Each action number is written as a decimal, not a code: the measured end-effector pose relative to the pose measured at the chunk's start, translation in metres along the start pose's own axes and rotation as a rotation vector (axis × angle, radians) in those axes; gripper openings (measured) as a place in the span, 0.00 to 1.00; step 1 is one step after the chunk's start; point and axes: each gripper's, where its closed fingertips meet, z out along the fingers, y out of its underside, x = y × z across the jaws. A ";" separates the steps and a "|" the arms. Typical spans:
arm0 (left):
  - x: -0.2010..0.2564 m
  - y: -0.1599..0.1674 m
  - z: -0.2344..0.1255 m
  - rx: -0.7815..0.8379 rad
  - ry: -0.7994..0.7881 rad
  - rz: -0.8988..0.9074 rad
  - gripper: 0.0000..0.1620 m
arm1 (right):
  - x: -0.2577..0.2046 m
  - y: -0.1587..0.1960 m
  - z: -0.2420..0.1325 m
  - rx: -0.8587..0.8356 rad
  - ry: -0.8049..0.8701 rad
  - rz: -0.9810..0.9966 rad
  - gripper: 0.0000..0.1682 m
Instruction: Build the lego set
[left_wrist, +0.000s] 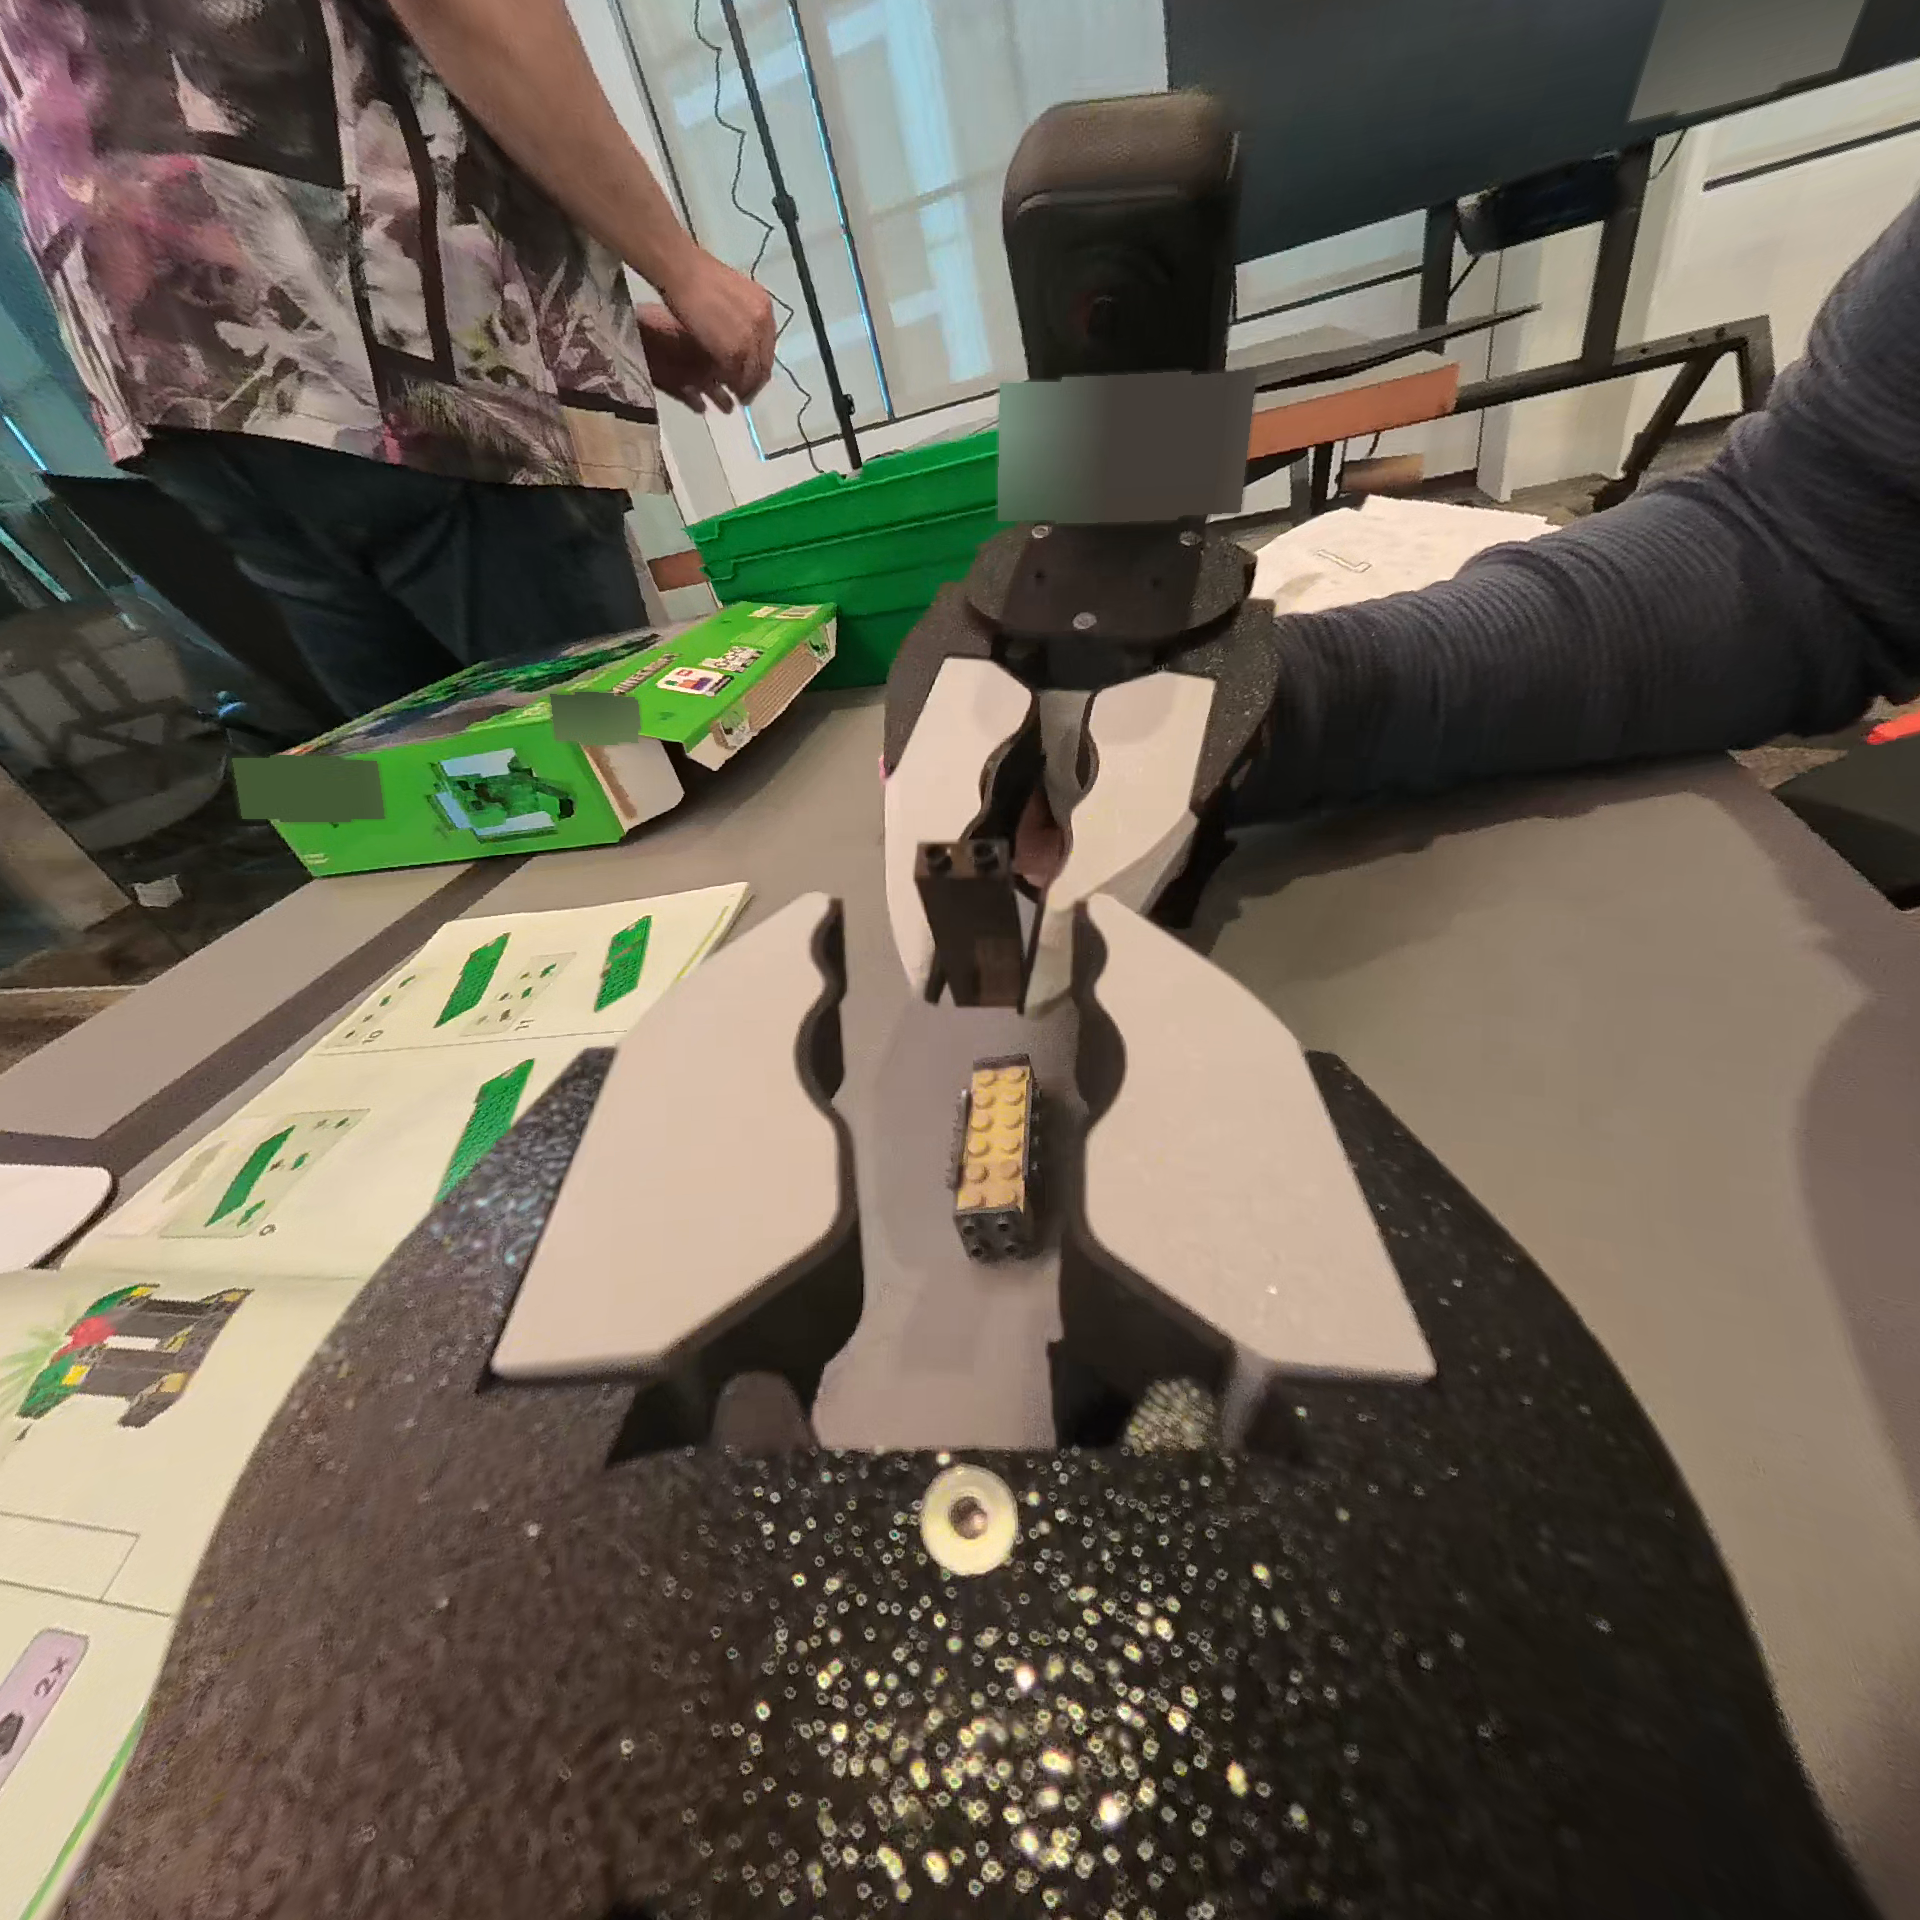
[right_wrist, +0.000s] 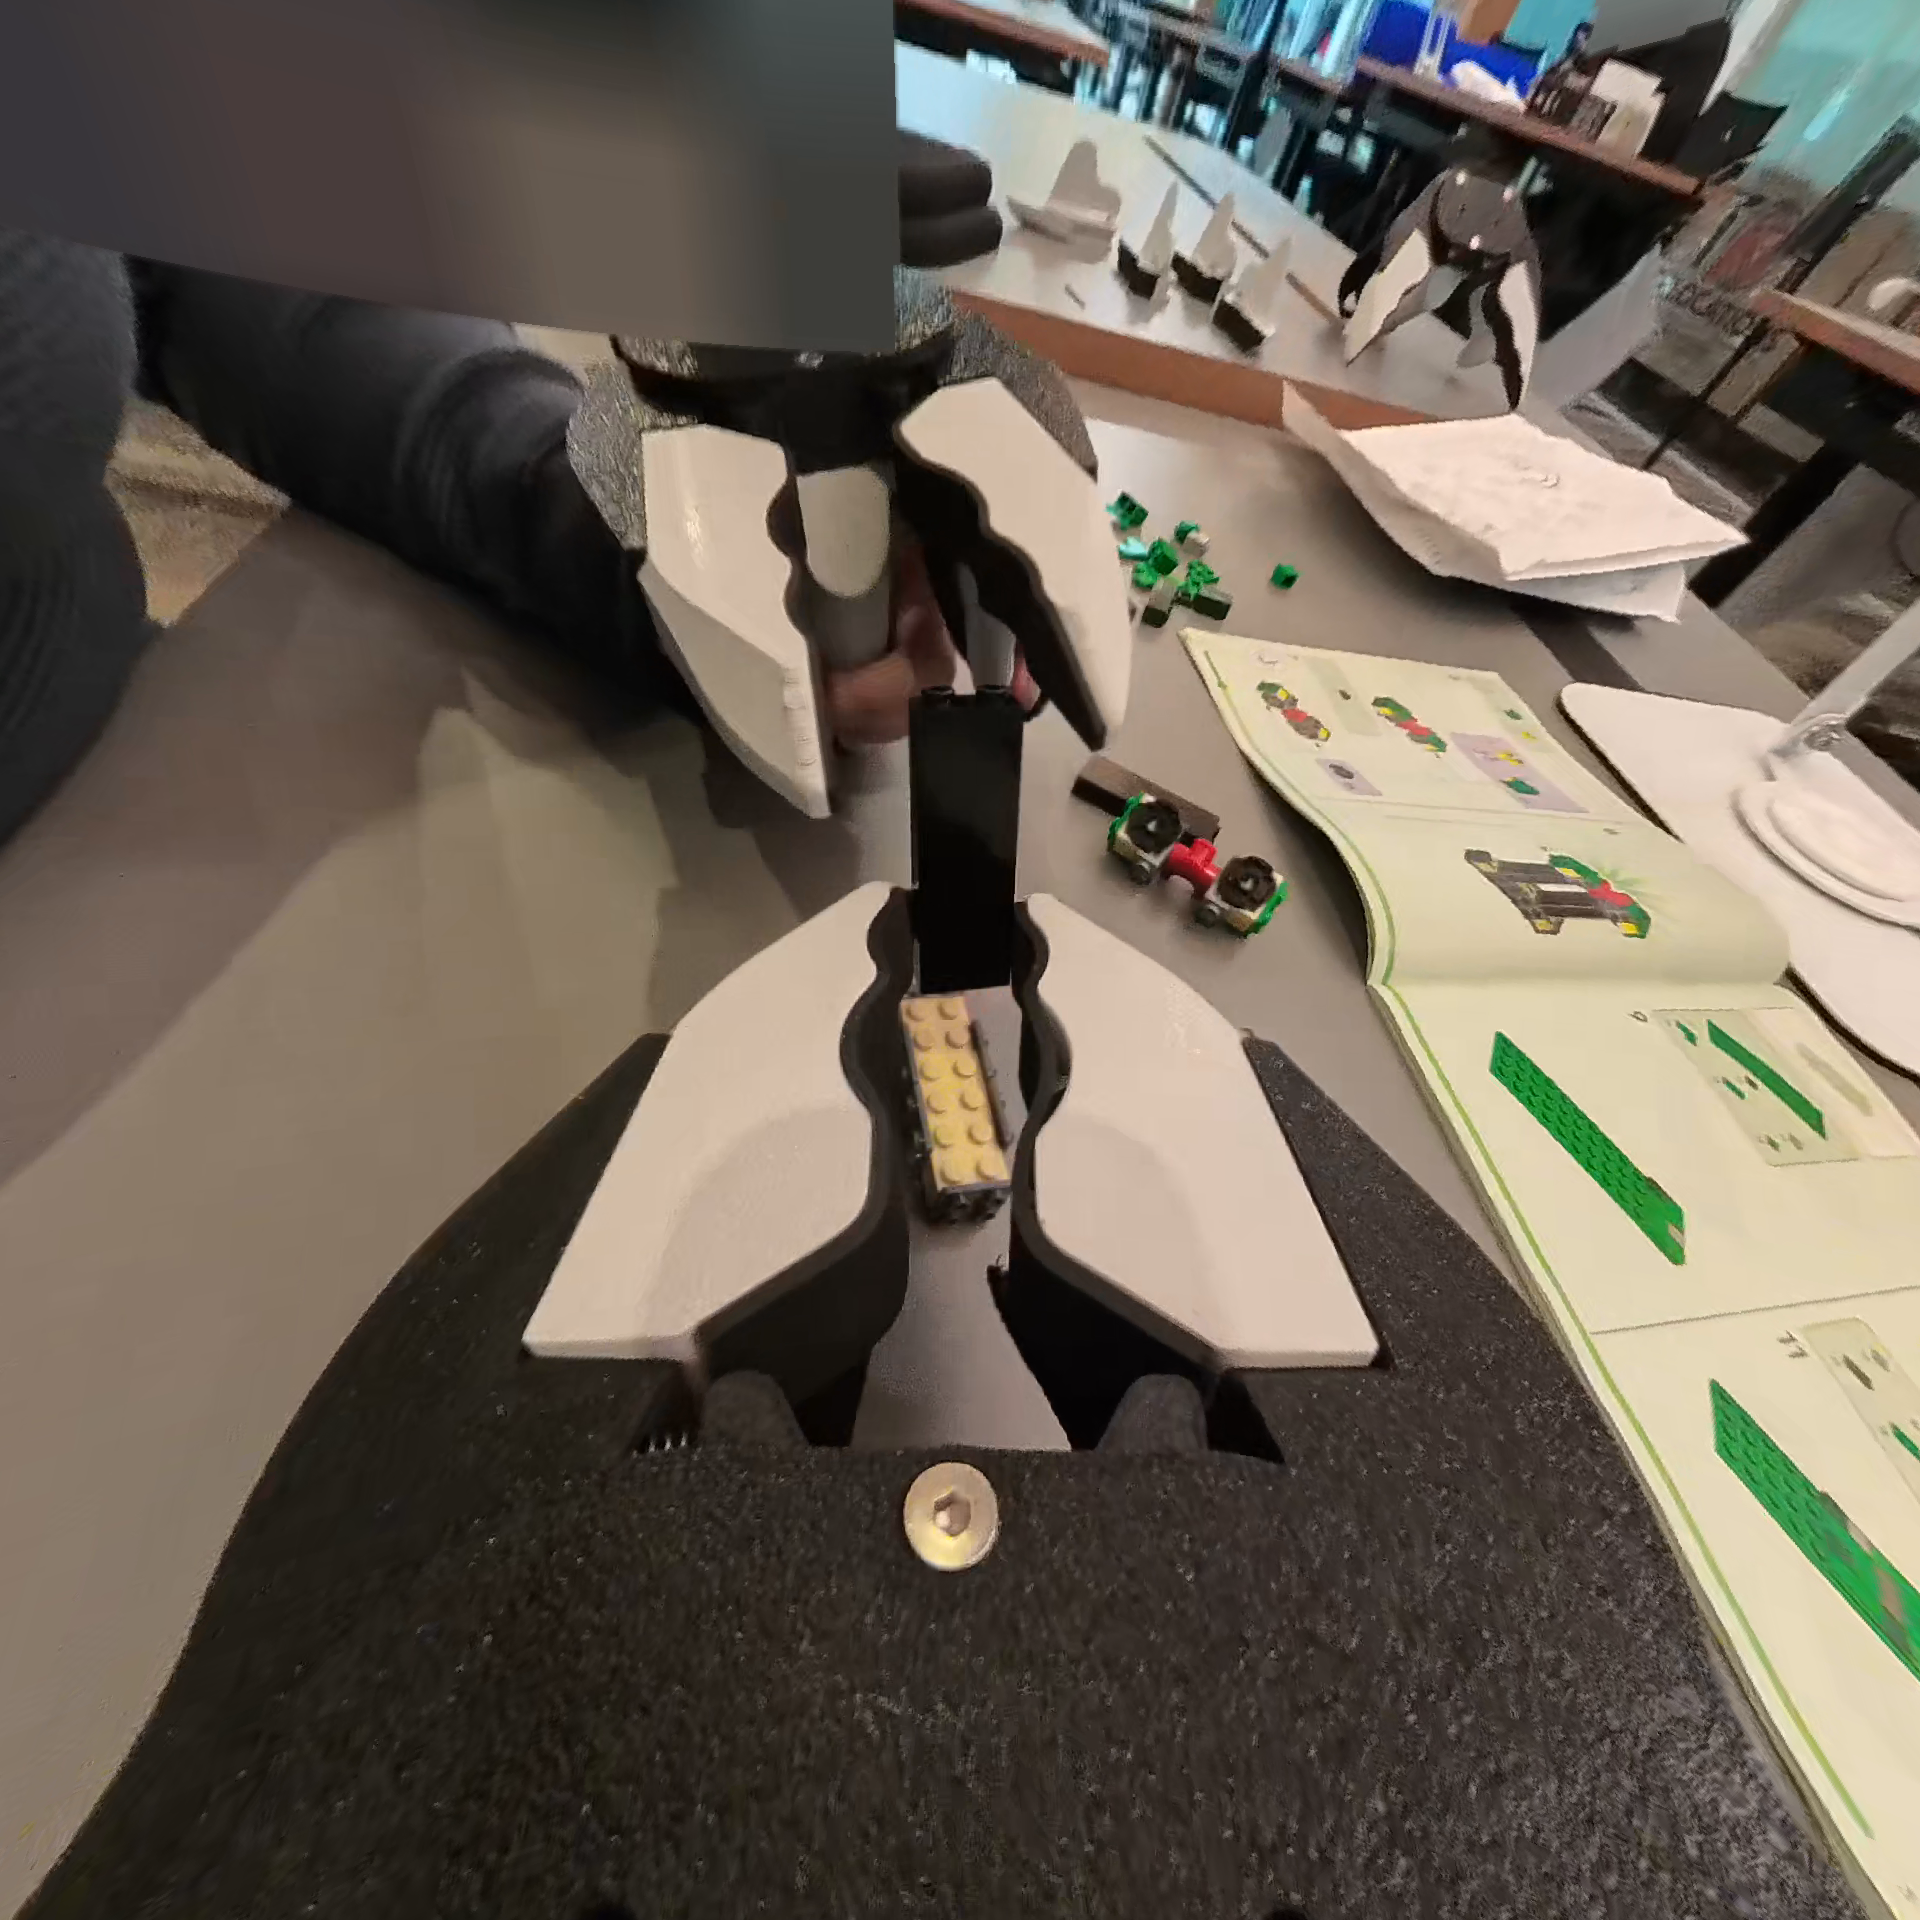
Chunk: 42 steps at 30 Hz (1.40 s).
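Black pillar brick (right_wrist: 964, 831) seemingly clamped in right claw (right_wrist: 958, 899) by tan-studded brick (right_wrist: 951, 1101); left claw (left_wrist: 961, 914) apart, printed green box (left_wrist: 468, 769) beyond.

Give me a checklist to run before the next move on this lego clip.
1. Right gripper grip on the black brick: ok, shut on it, brick upright.
2. Left gripper free: ok, open, its fingers either side of the tan-topped piece, not touching it.
3. Brick seated on the tan-topped piece: not ok, the left wrist view shows bare table between them.
4. Tan studs uncovered: ok.
5. Instruction booklet open: ok.
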 end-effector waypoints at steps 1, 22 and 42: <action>-0.001 0.000 0.000 0.000 -0.001 -0.004 0.27 | 0.000 -0.002 -0.001 0.021 -0.010 0.015 0.10; 0.013 0.014 0.003 -0.108 0.103 -0.026 0.10 | -0.019 0.006 0.013 -0.037 -0.064 -0.048 0.17; -0.037 -0.008 -0.011 -0.052 -0.406 0.292 0.27 | 0.044 -0.050 -0.004 0.606 0.082 0.906 0.10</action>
